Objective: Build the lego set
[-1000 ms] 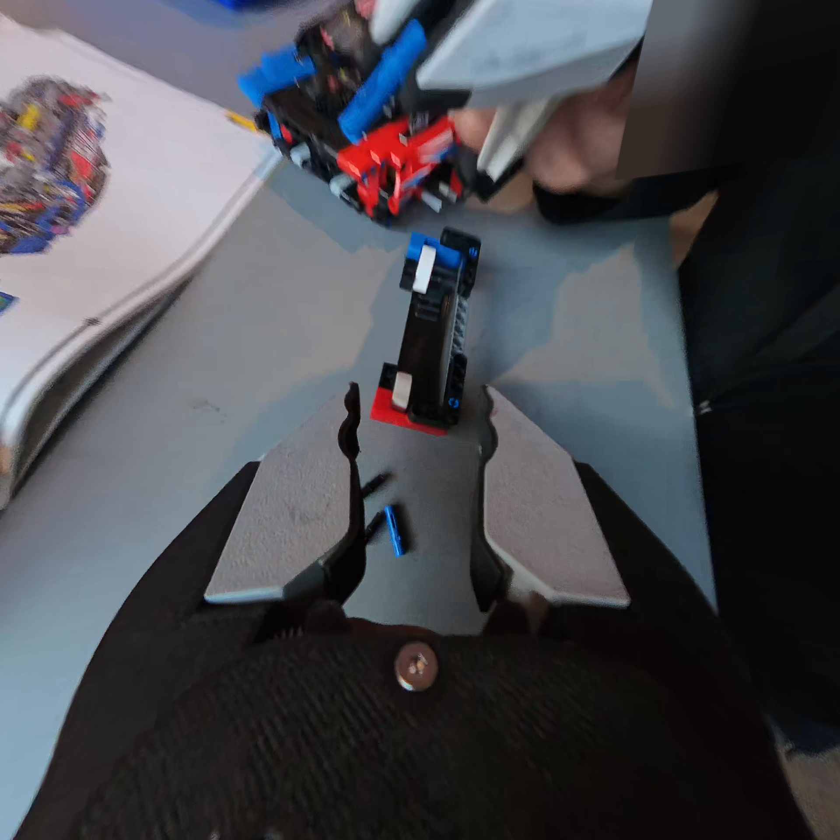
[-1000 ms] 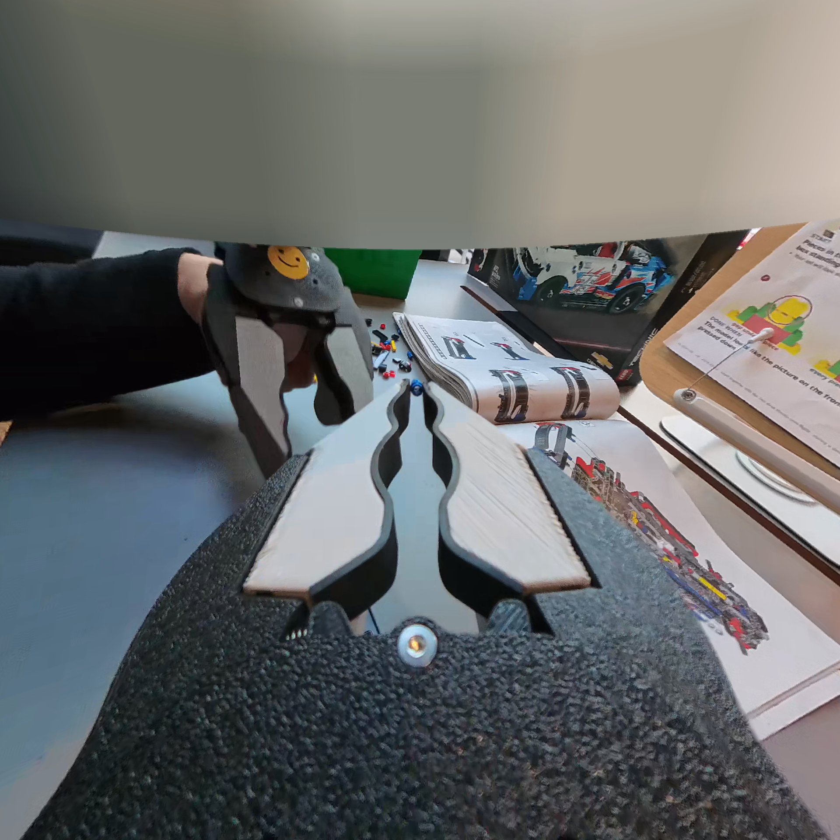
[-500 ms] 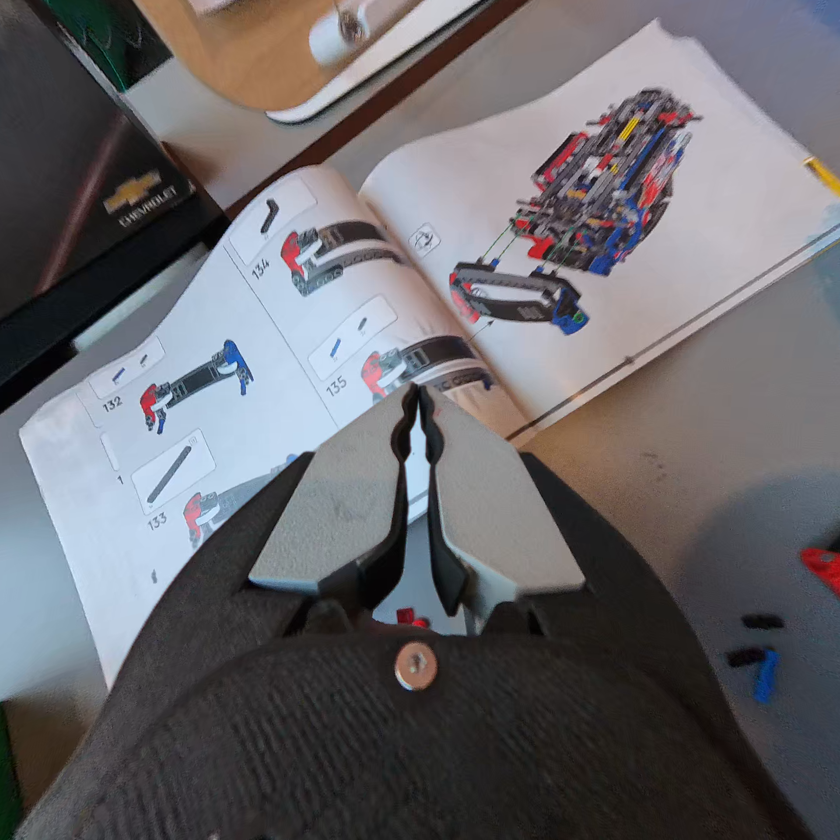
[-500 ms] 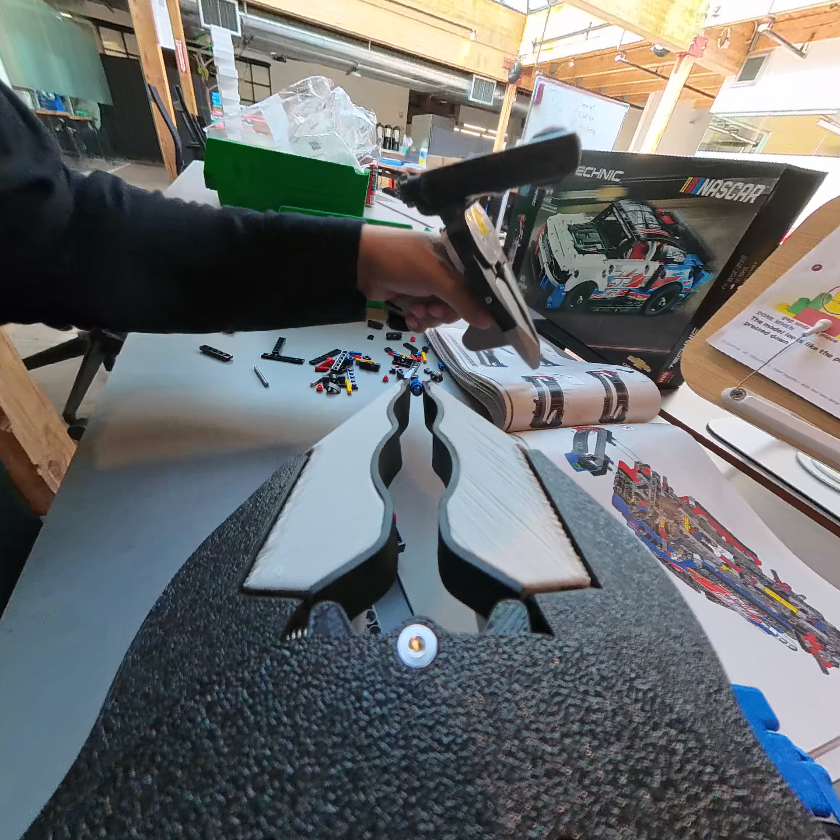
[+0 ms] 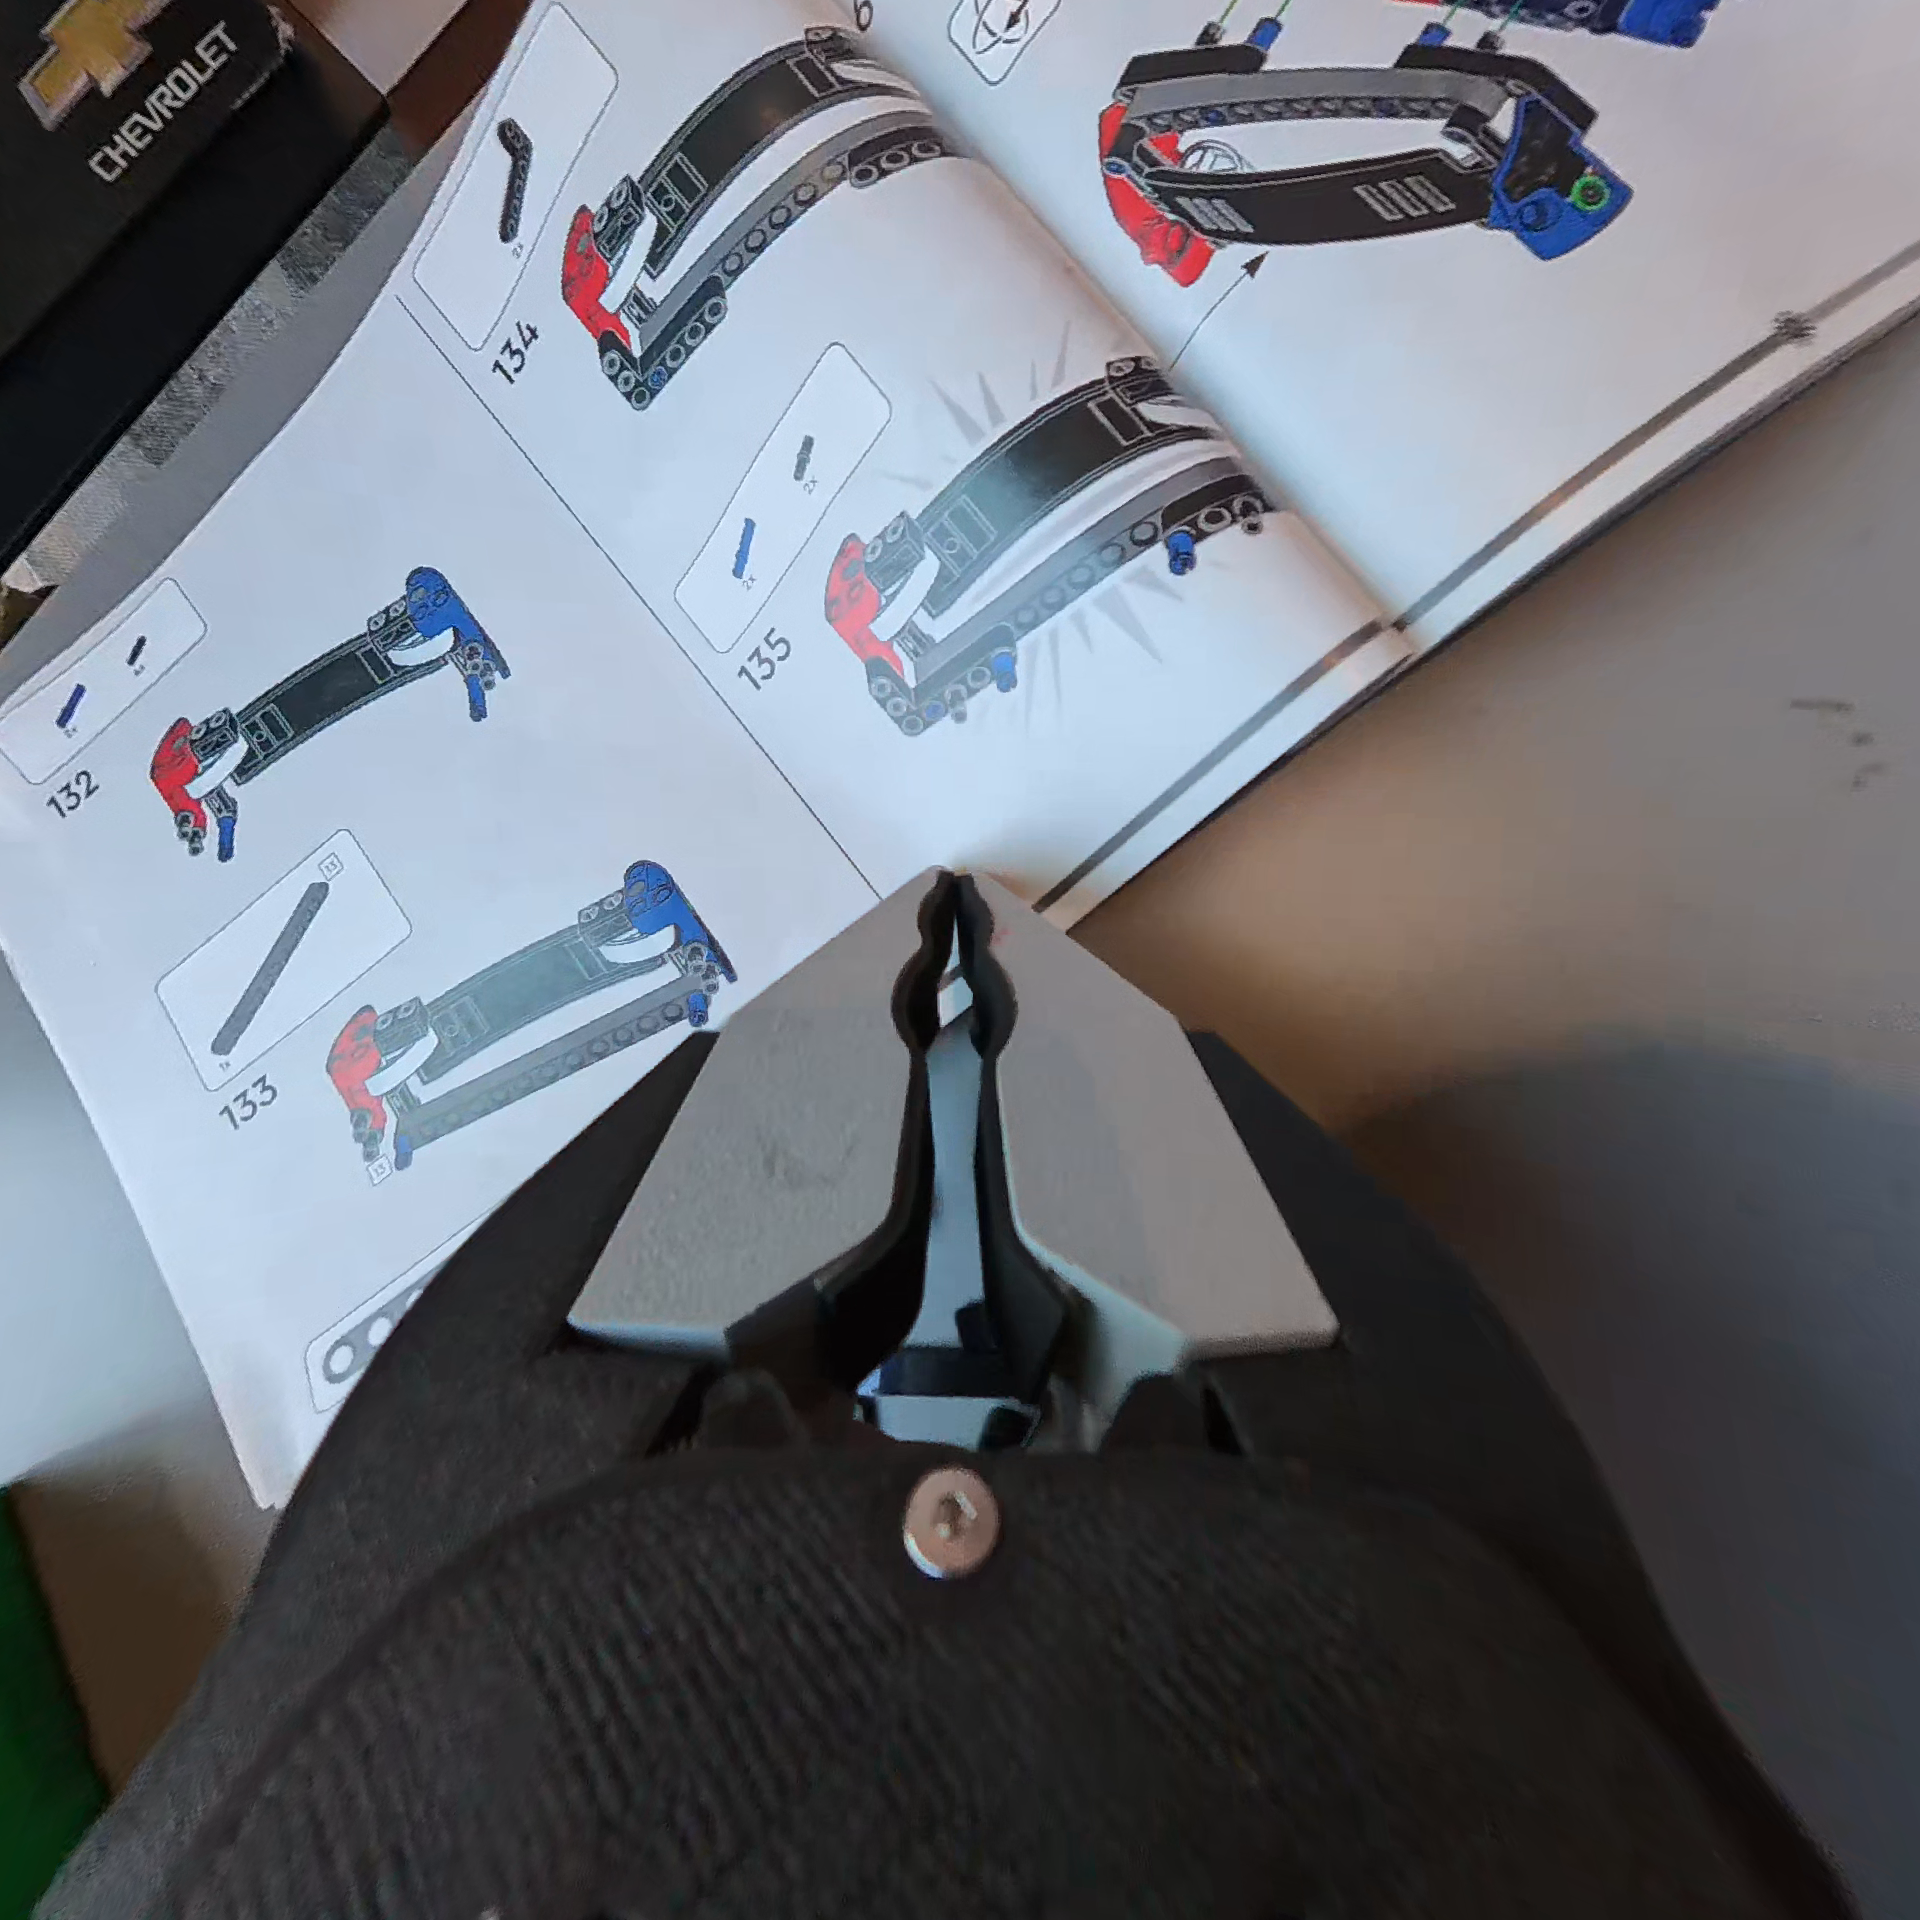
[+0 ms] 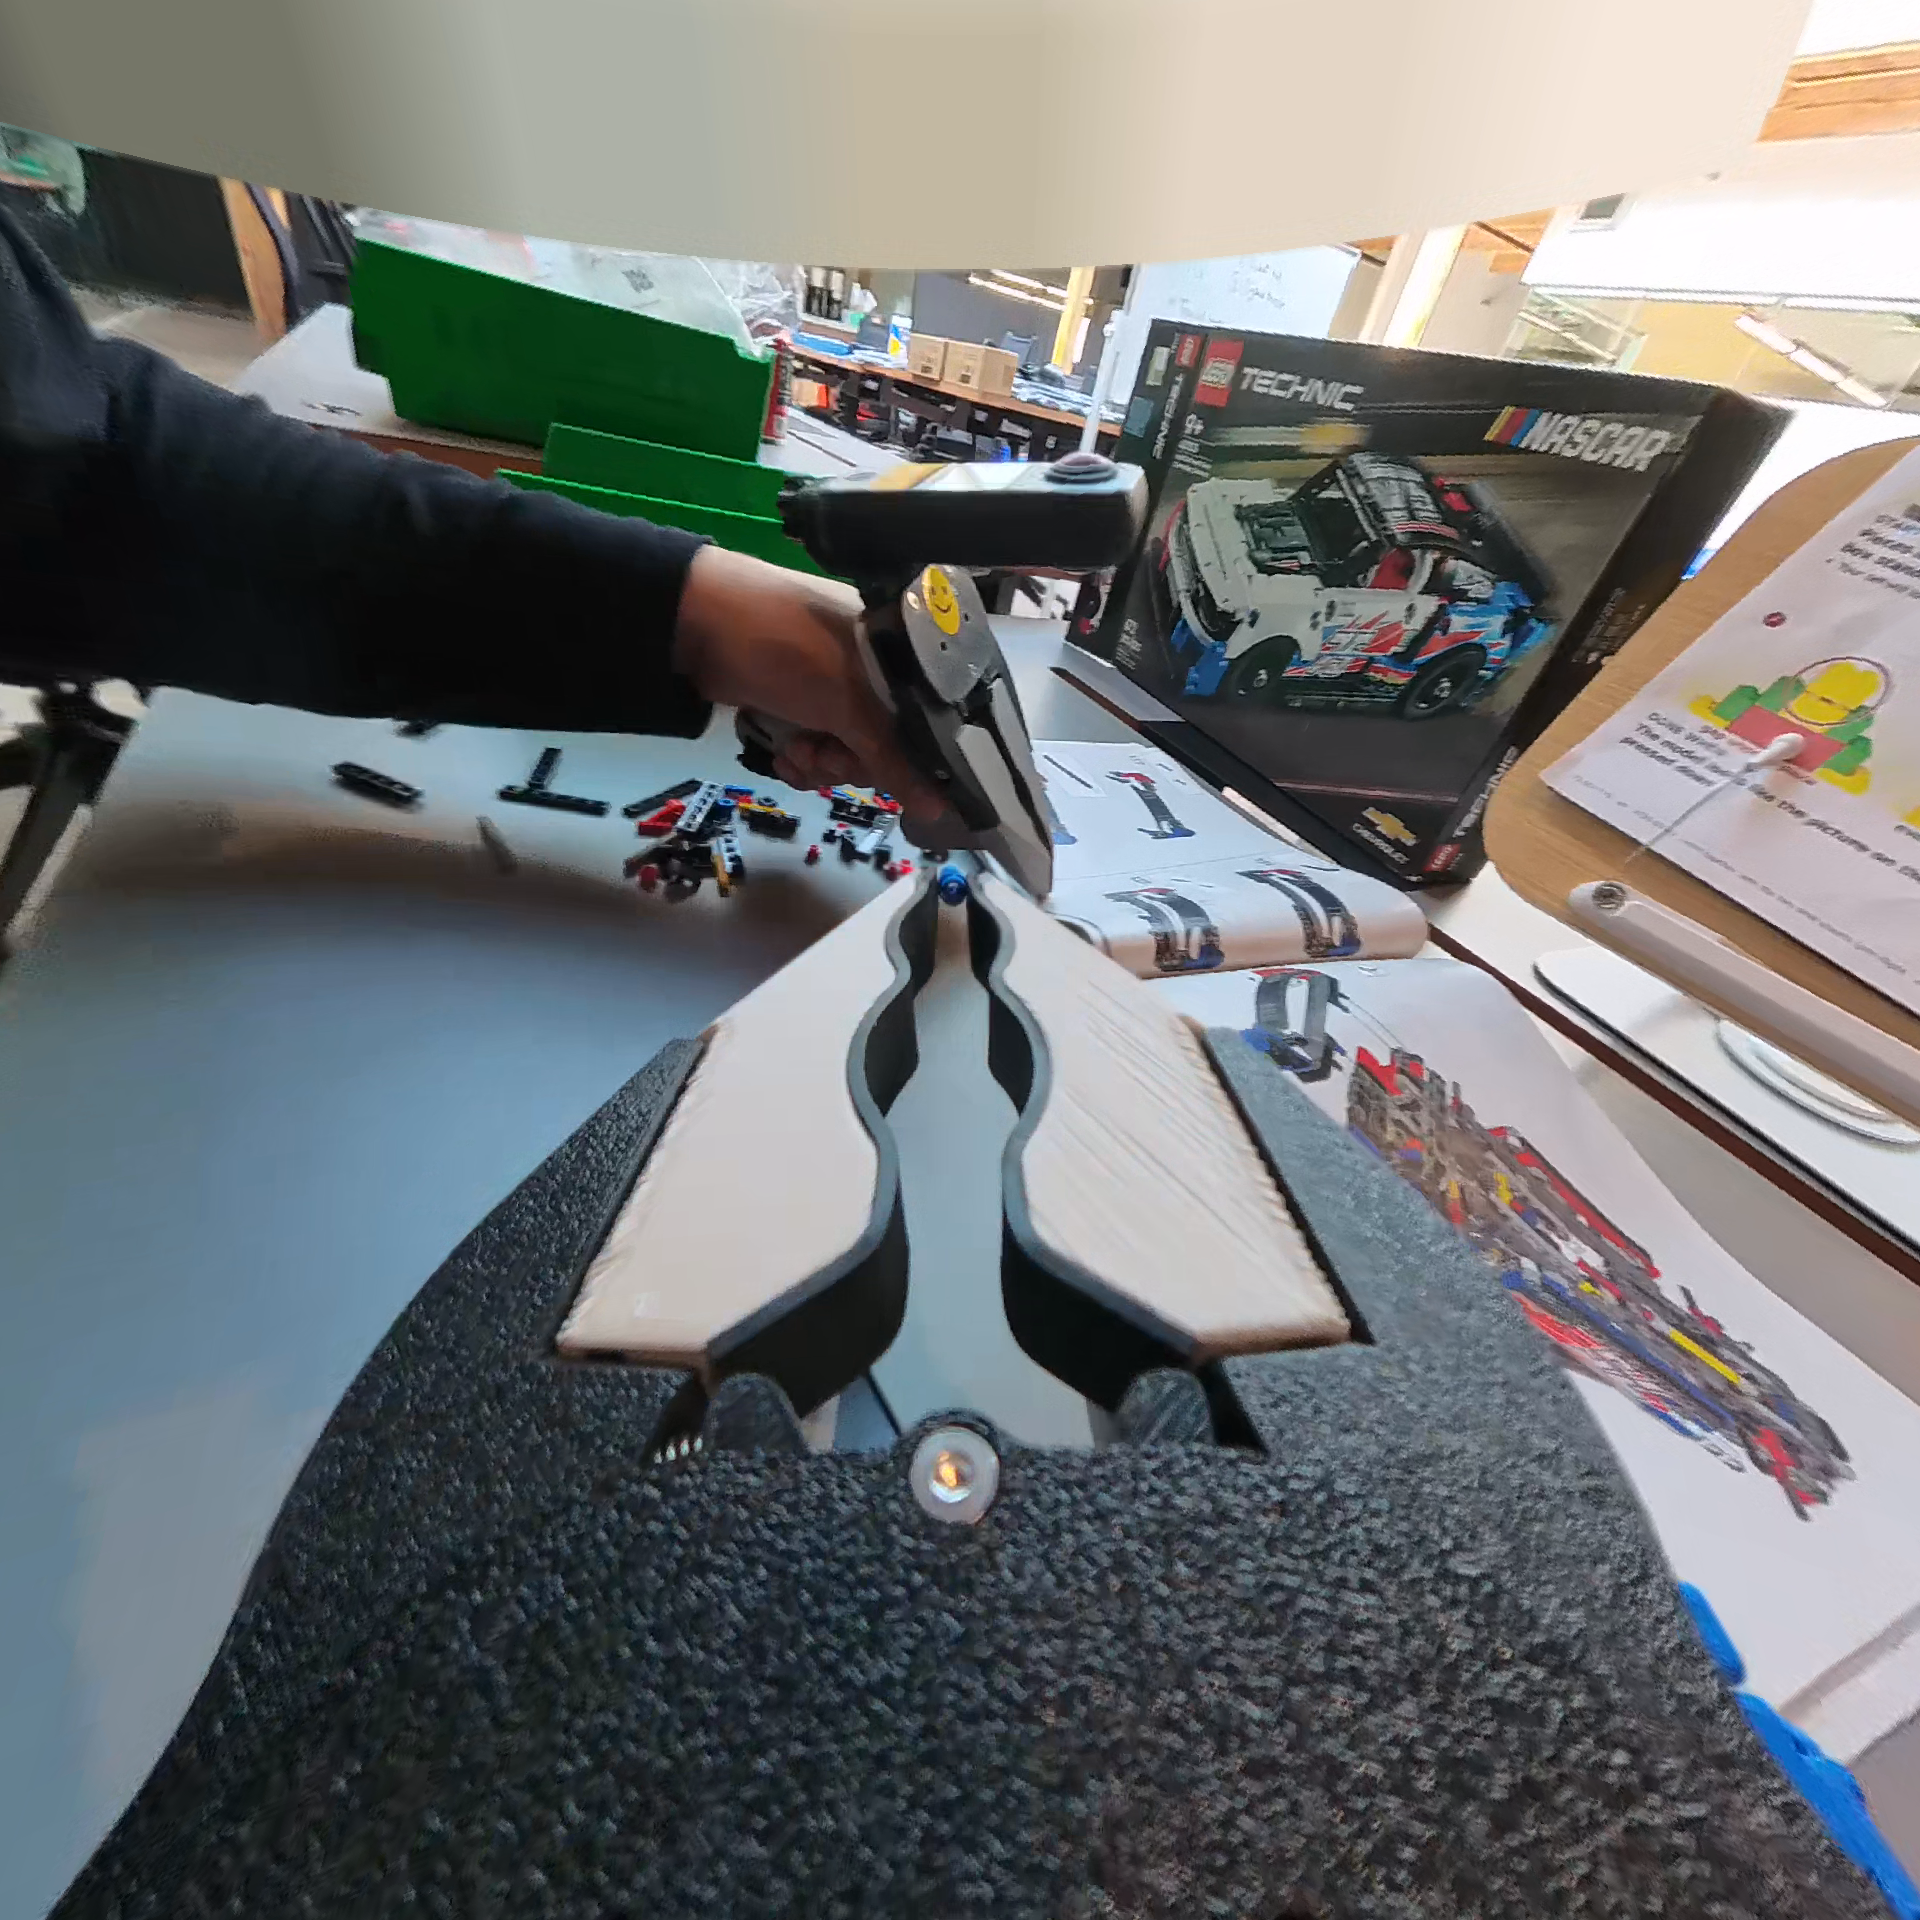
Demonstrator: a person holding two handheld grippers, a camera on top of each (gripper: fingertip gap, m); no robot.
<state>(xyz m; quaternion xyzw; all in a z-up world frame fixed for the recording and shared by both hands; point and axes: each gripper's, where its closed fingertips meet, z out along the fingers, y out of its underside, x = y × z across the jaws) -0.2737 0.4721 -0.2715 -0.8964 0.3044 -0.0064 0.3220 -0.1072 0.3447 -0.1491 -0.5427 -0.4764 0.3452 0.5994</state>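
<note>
Evidently the build is mid-course: loose lego pieces point(image 6: 727, 821) lie unassembled left of and beyond the right gripper point(image 6: 951, 891), whose jaws pinch a small blue pin point(image 6: 950, 886). The left gripper point(image 5: 951, 883), jaws closed and apparently empty, tilts down over the open instruction booklet point(image 5: 623, 582) ahead.

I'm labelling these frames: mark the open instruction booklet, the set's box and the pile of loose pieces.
instruction booklet point(image 5: 582, 582), left wrist view, on its left page.
box point(image 6: 1382, 613), right wrist view, on its printed front.
loose pieces point(image 6: 717, 821), right wrist view, mid-pile.
</note>
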